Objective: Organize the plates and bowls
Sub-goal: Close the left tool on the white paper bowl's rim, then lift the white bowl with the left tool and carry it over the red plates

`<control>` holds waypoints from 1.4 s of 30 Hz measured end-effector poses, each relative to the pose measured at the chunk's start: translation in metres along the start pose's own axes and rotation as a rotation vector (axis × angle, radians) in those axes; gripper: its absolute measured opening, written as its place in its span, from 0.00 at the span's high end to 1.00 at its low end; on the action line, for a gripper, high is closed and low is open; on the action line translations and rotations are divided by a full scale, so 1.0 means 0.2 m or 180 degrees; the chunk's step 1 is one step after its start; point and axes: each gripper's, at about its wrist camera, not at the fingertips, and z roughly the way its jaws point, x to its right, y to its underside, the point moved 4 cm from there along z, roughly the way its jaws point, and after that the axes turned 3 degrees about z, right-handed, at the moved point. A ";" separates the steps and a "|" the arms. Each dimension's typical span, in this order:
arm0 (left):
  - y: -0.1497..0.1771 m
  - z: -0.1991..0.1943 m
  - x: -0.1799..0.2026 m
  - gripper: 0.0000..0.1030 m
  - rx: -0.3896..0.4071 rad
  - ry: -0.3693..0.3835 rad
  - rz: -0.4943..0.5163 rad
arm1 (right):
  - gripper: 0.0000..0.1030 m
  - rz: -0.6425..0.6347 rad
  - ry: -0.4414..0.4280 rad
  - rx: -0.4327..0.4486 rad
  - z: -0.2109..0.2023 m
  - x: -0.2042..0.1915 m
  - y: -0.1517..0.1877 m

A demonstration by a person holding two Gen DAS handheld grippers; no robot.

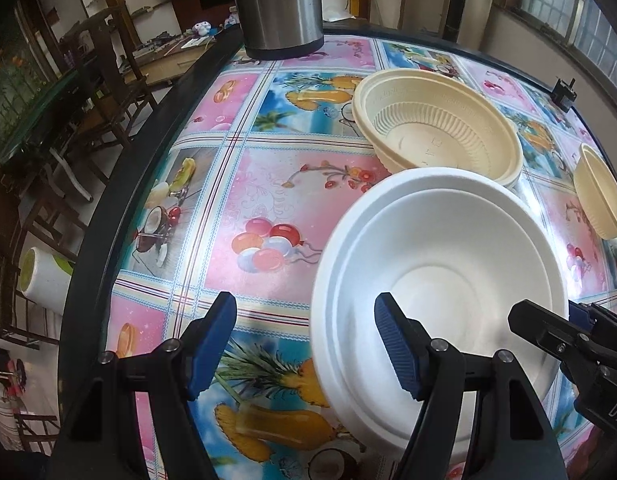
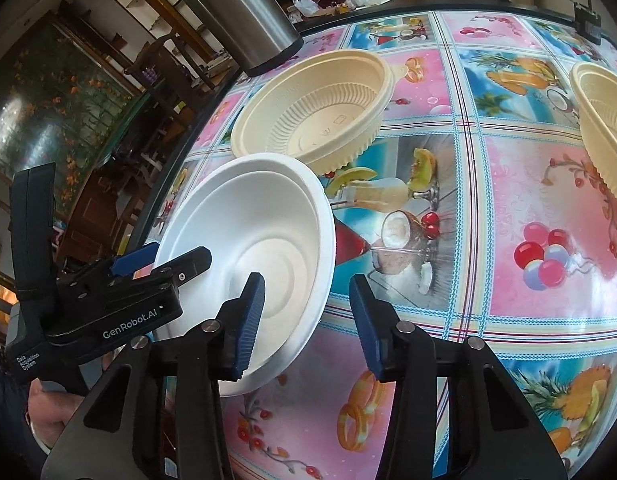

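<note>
A stack of white foam bowls [image 1: 440, 276] sits on the table near the front; it also shows in the right wrist view [image 2: 252, 240]. My left gripper [image 1: 304, 344] is open, its right finger inside the bowl and its left finger outside, straddling the near-left rim. My right gripper [image 2: 306, 324] is open and straddles the bowl's right rim; in the left wrist view it [image 1: 568, 332] shows at the bowl's right edge. A cream ribbed bowl stack [image 1: 440, 128] stands behind the white one [image 2: 312, 112]. Another cream bowl [image 1: 600, 196] lies at the right [image 2: 604, 128].
A steel thermos [image 1: 278, 4] stands at the table's far edge, behind the cream bowls [image 2: 236, 12]. The table has a colourful fruit-print cloth [image 1: 268, 184] and a dark rim. A small black object [image 1: 564, 94] sits at the far right edge. Chairs and shelves stand beyond the left edge.
</note>
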 end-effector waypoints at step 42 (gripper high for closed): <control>0.29 -0.42 0.04 0.83 0.0283 0.0175 0.0009 | 0.67 -0.0351 0.0001 0.0267 -0.36 -0.23 0.33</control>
